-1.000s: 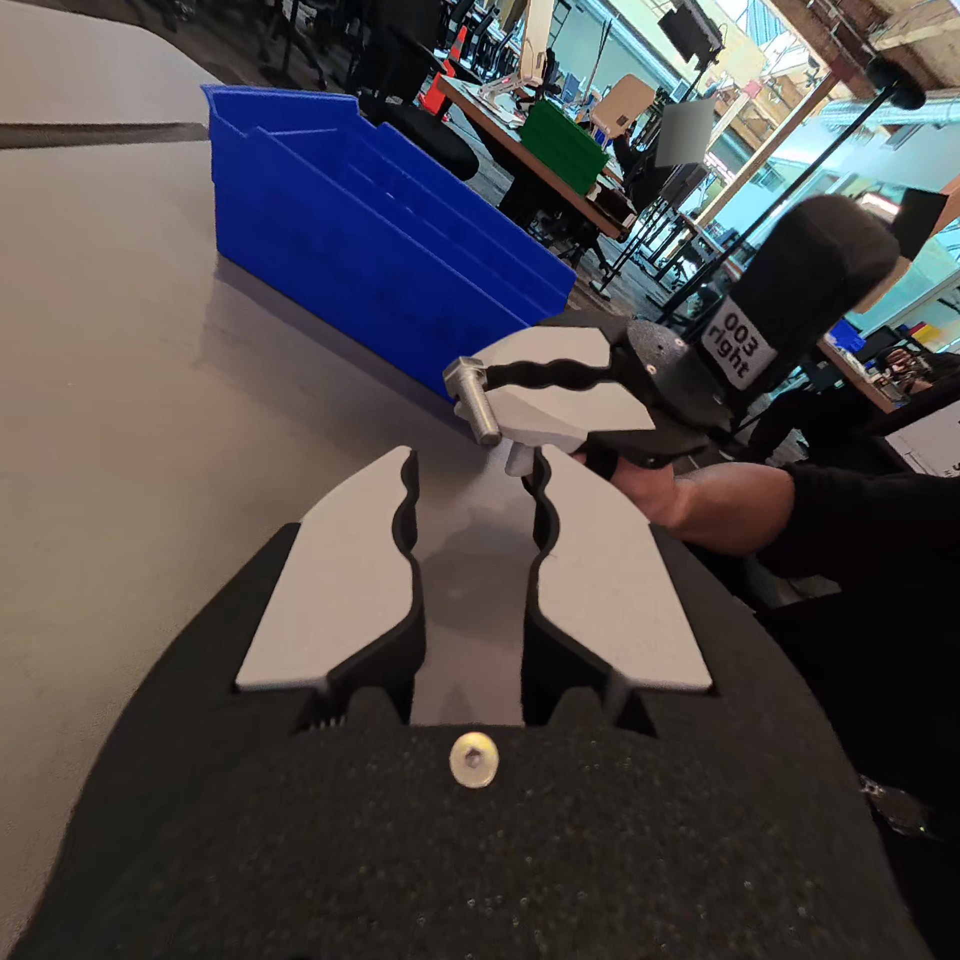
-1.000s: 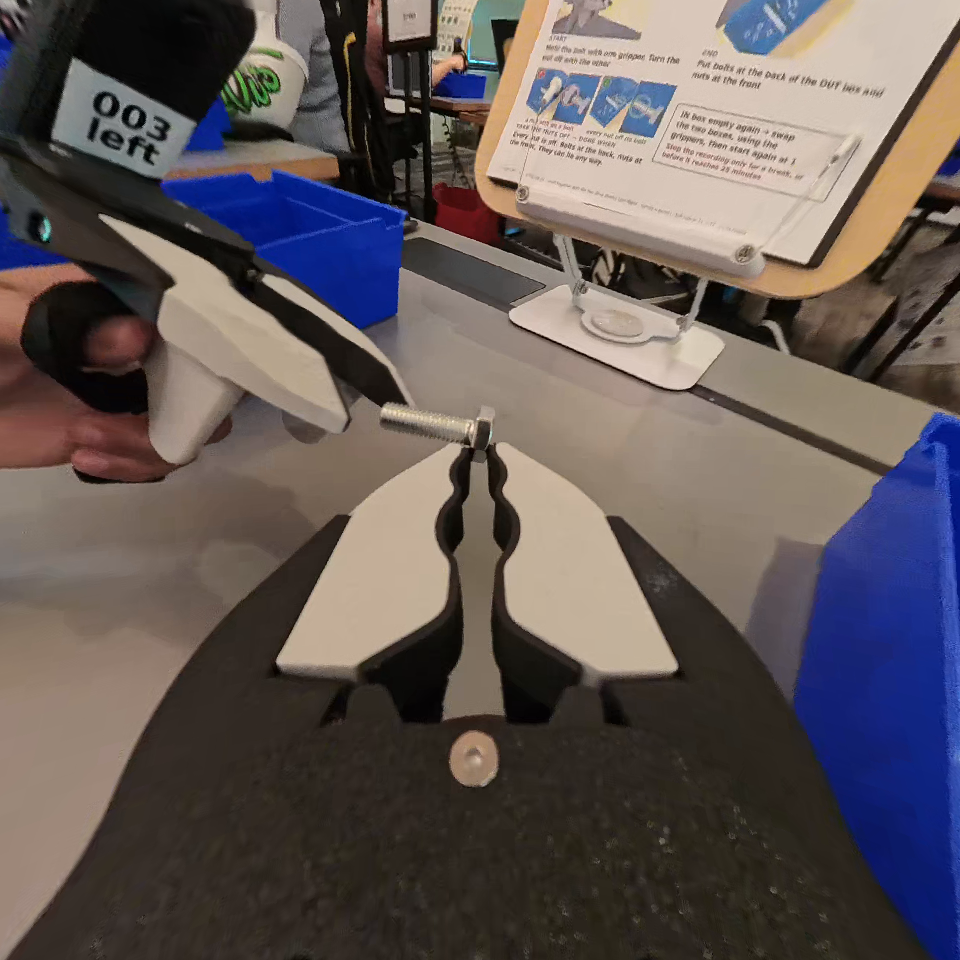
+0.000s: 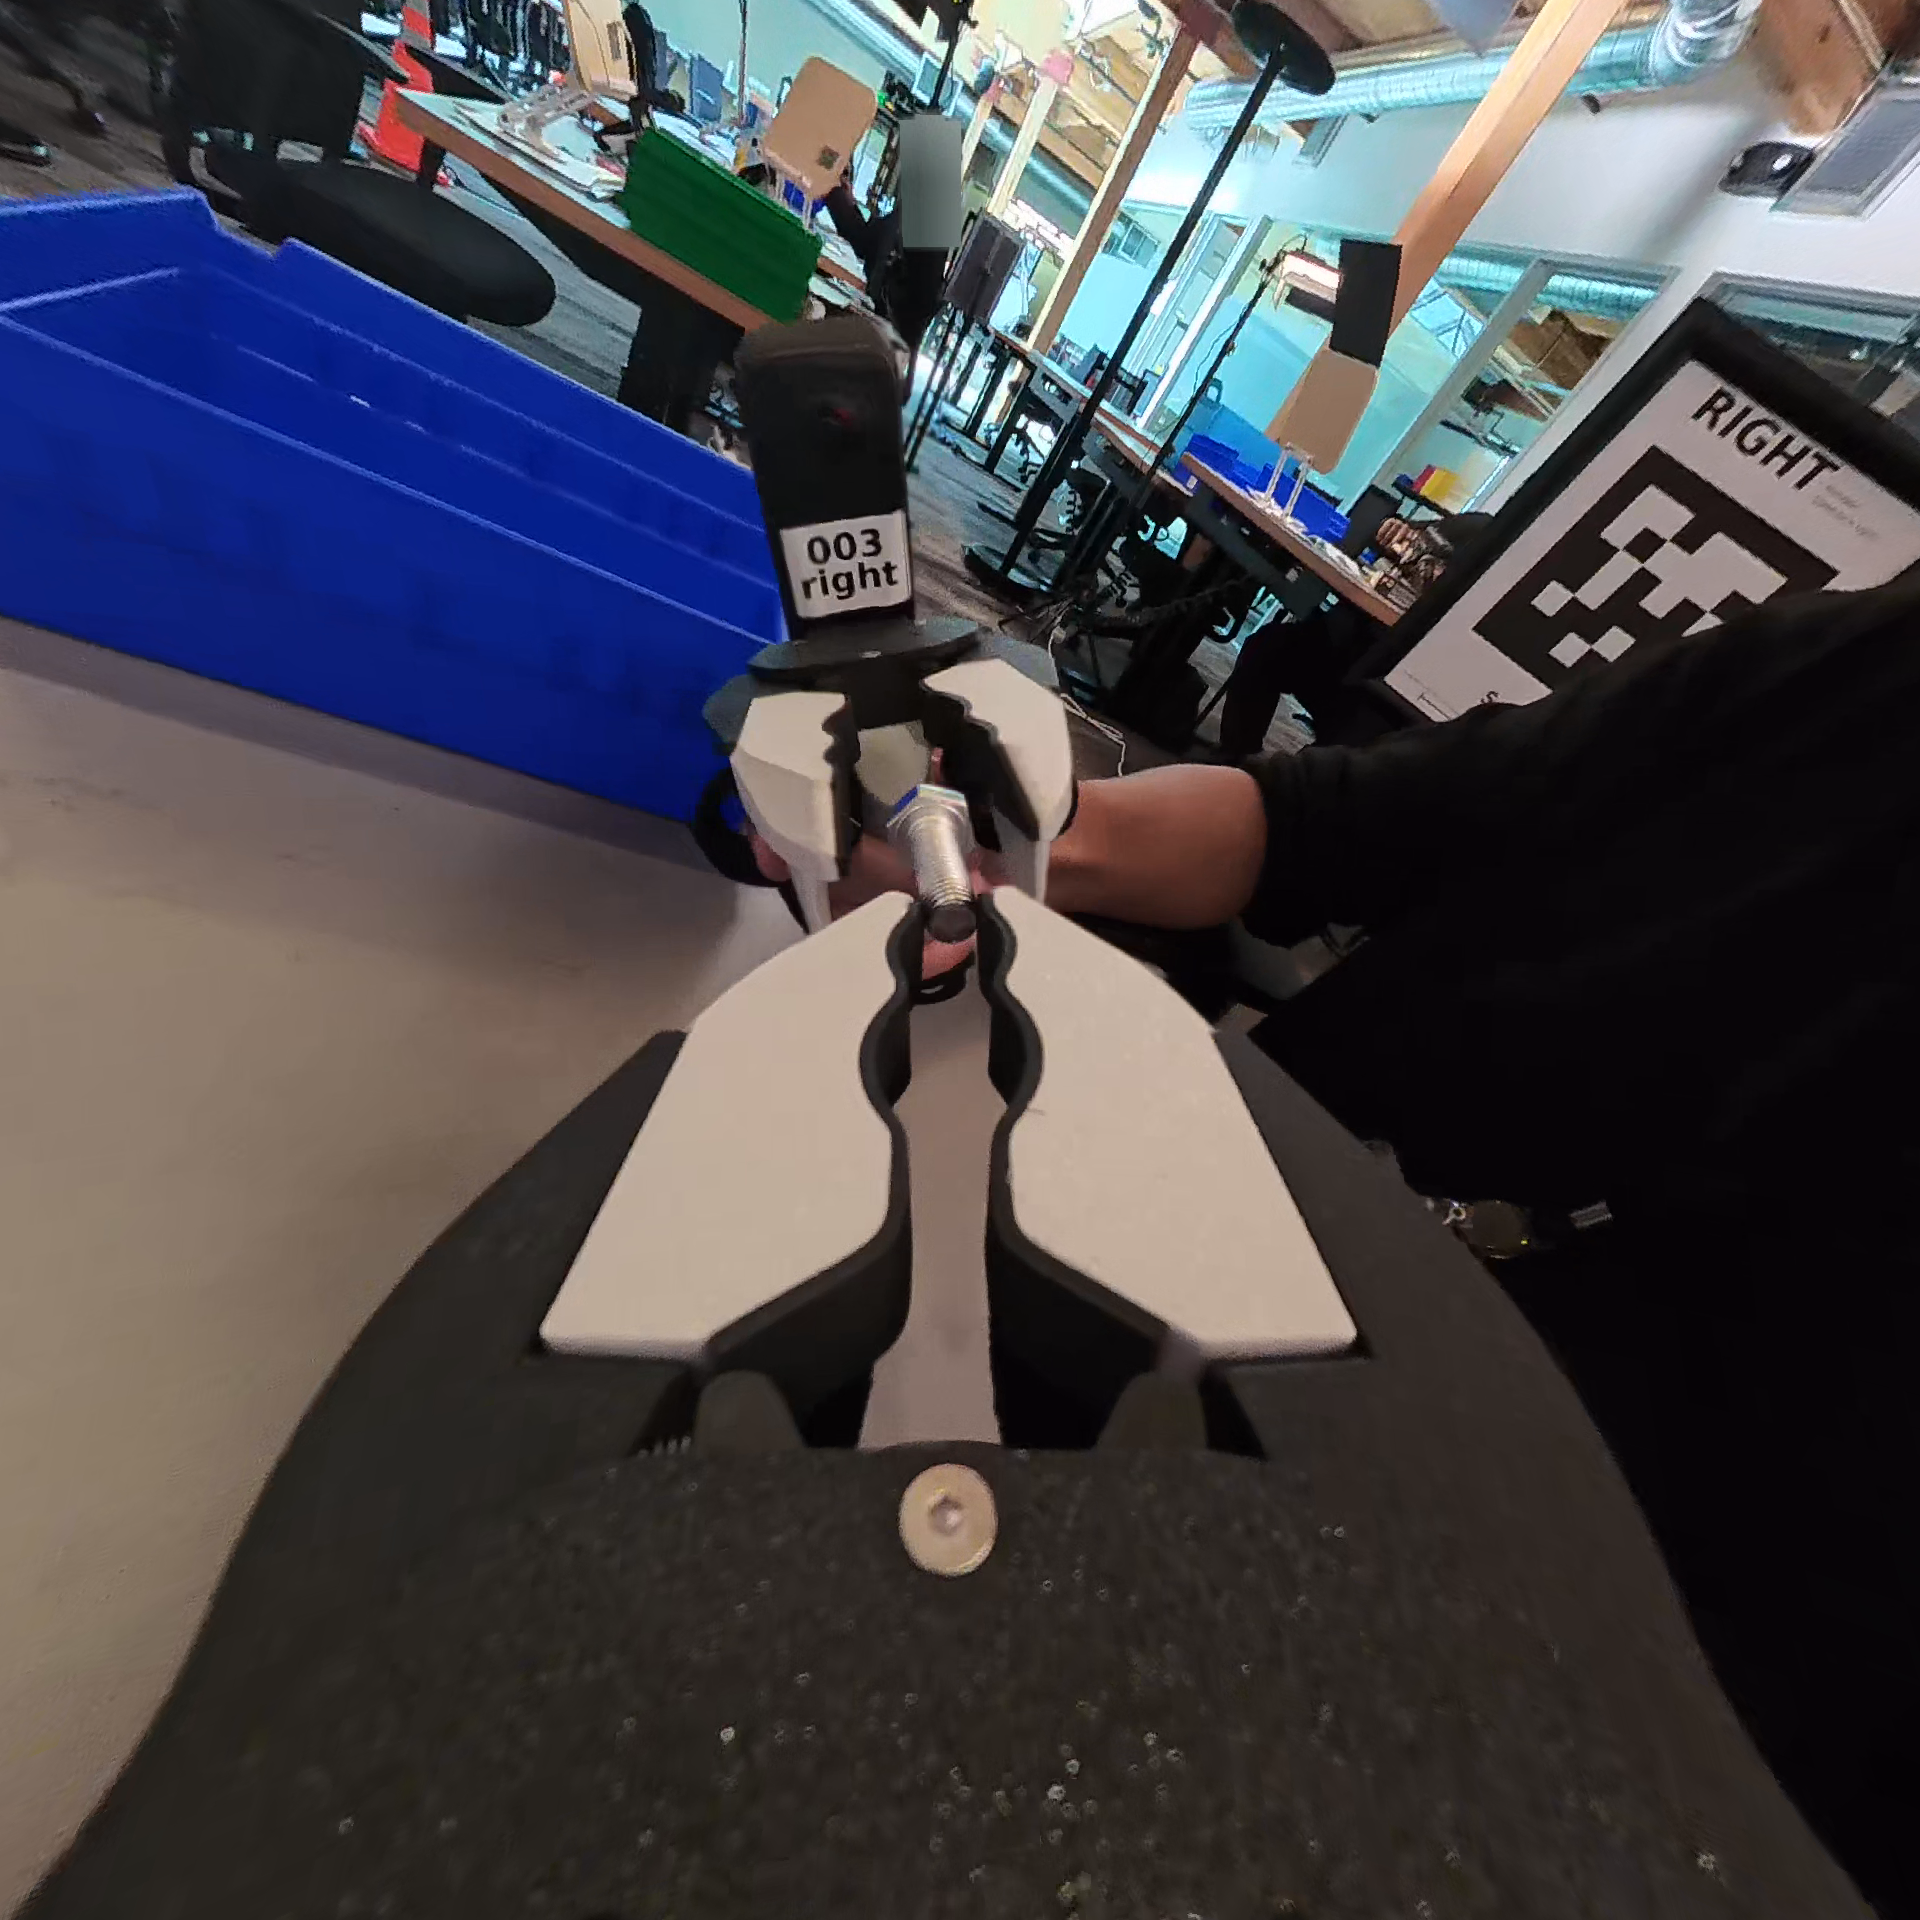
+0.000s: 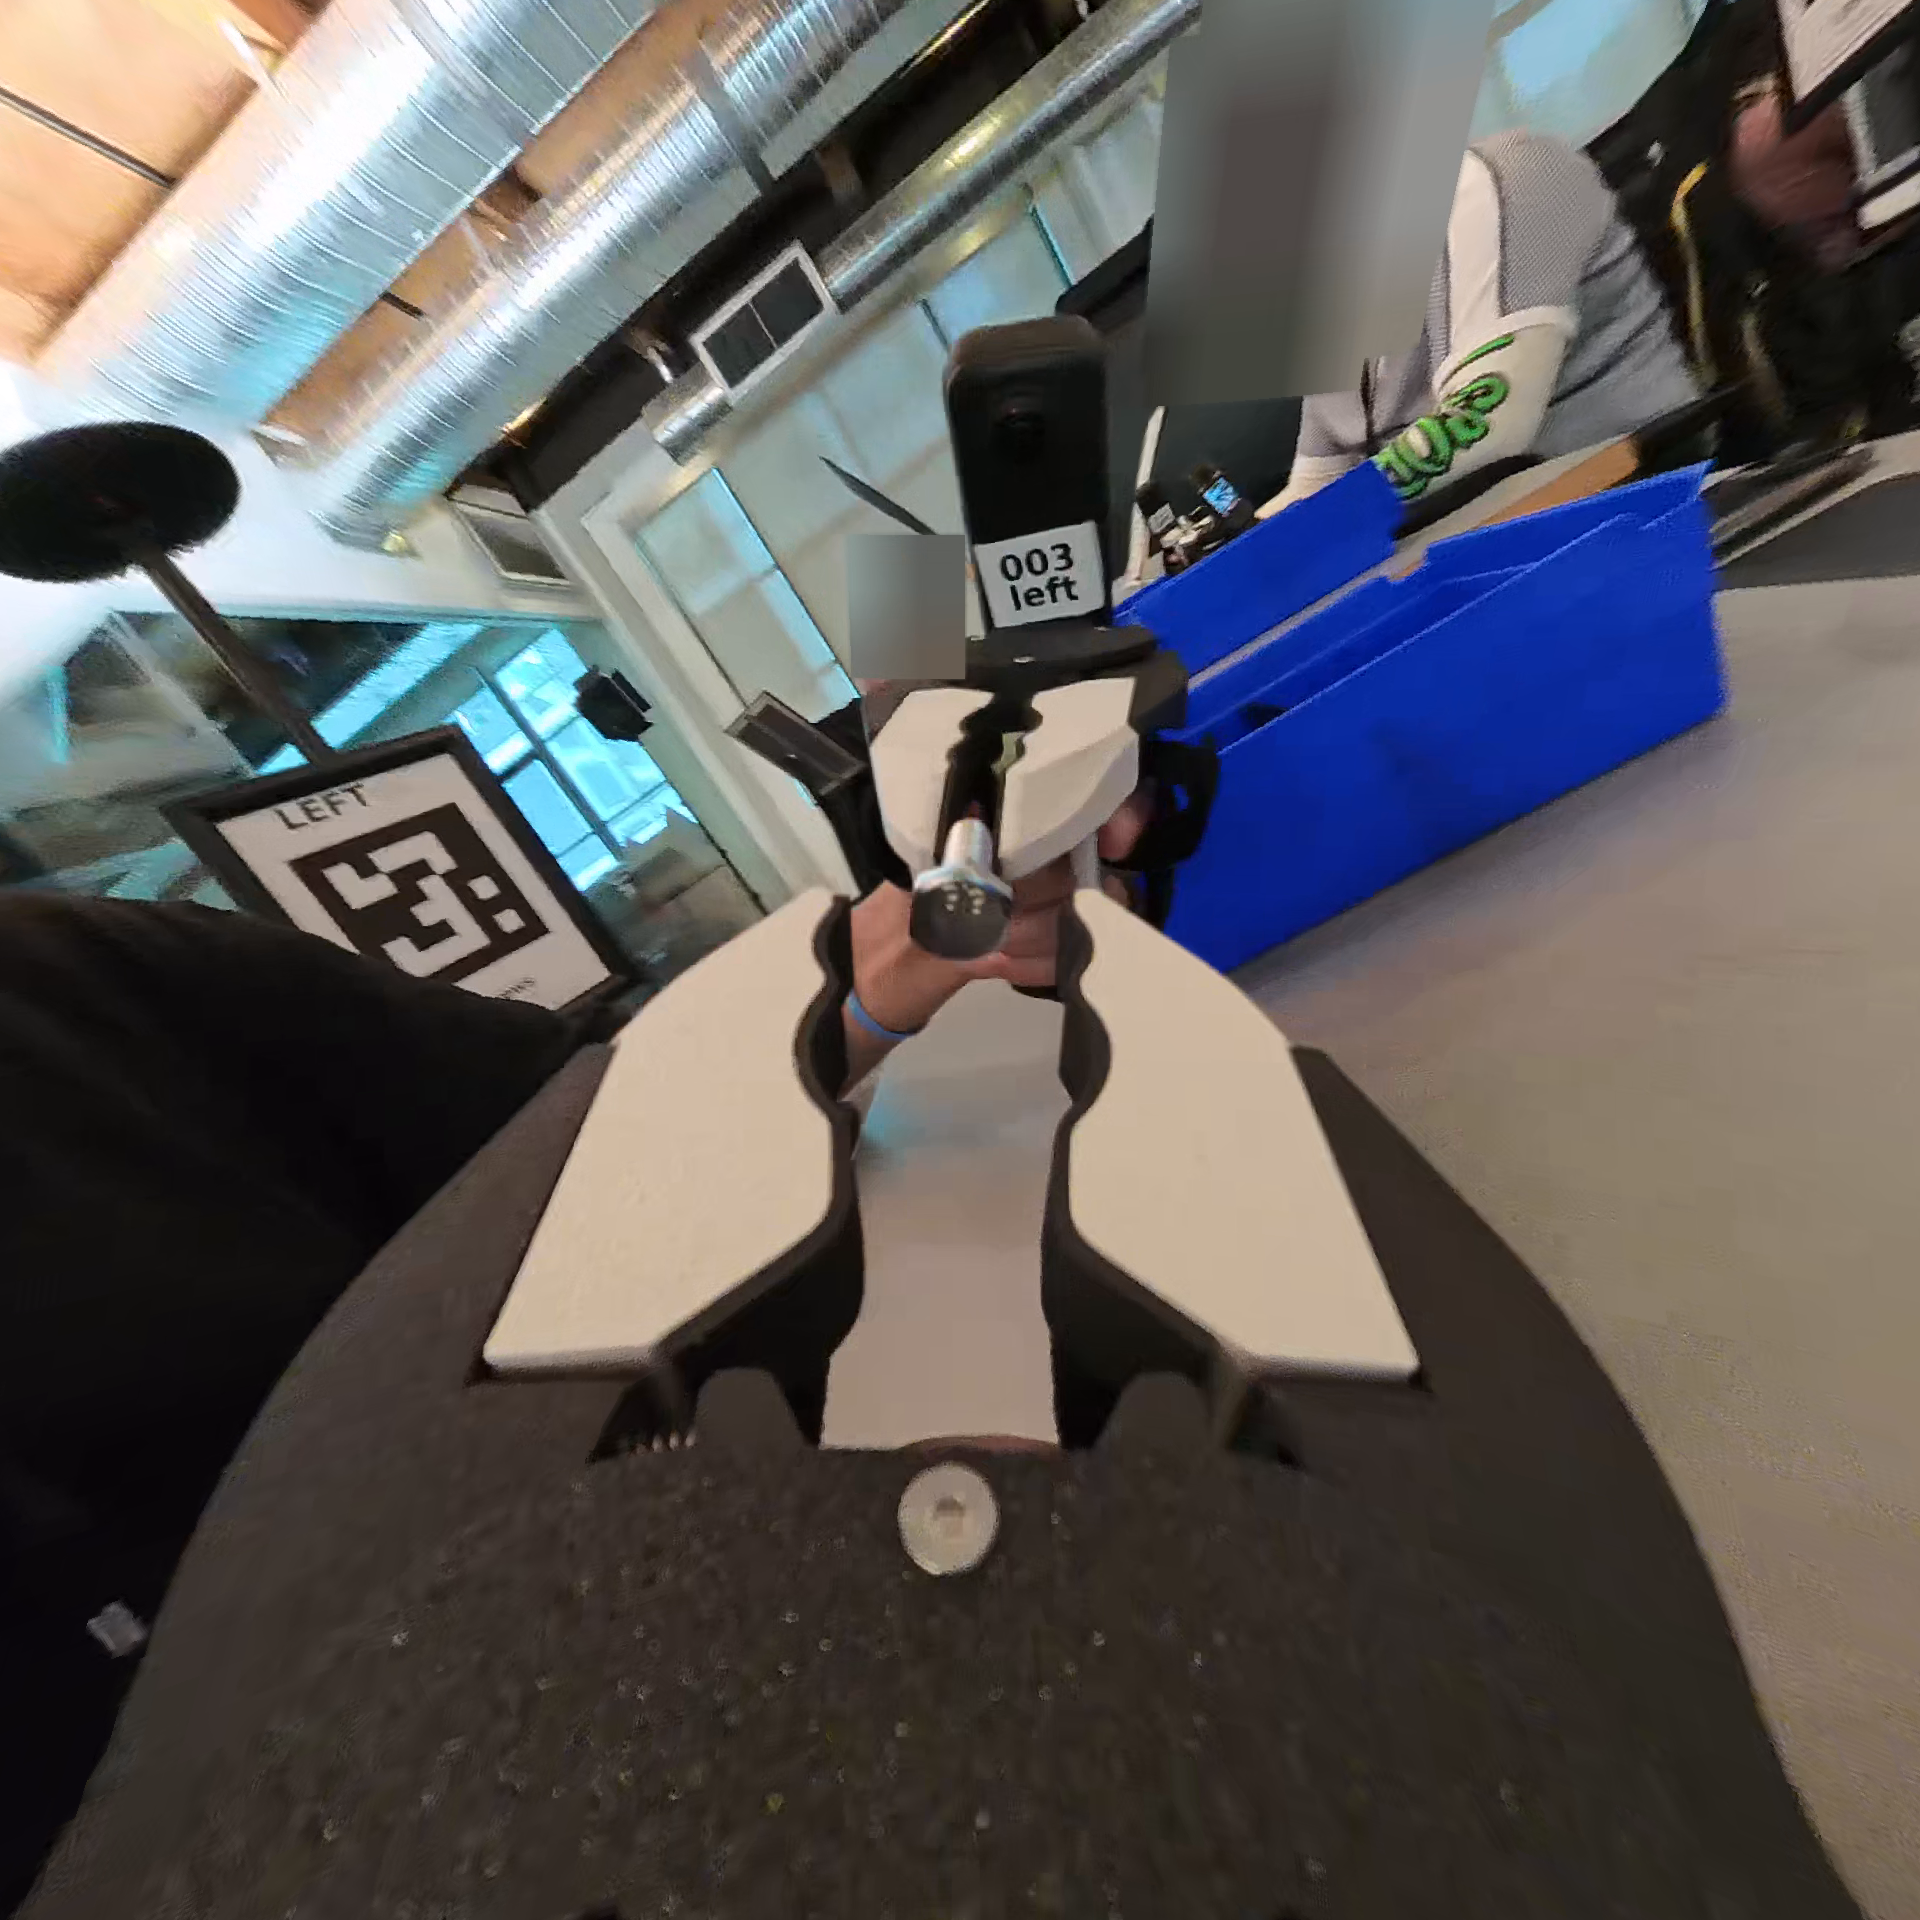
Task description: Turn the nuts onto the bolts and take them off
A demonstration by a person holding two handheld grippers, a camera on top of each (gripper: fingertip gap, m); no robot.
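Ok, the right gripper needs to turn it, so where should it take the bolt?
Probably by the hex head of the bolt, coming straight on along the shank: the left gripper clamps the threaded end, and the head faces the open right gripper.

My two grippers face each other tip to tip above the bench (image 3: 260, 1039), with the bolt (image 3: 932, 847) running between them. Its threaded end sits in my left gripper (image 3: 948, 925) jaws; its head (image 4: 961, 909) lies between the tips of my right gripper (image 4: 951, 935), whose jaws stand apart round it. In the left wrist view a bin (image 3: 312, 520) stands on the bench behind and left of the right gripper. A marker board (image 3: 1662, 561) stands to the right.
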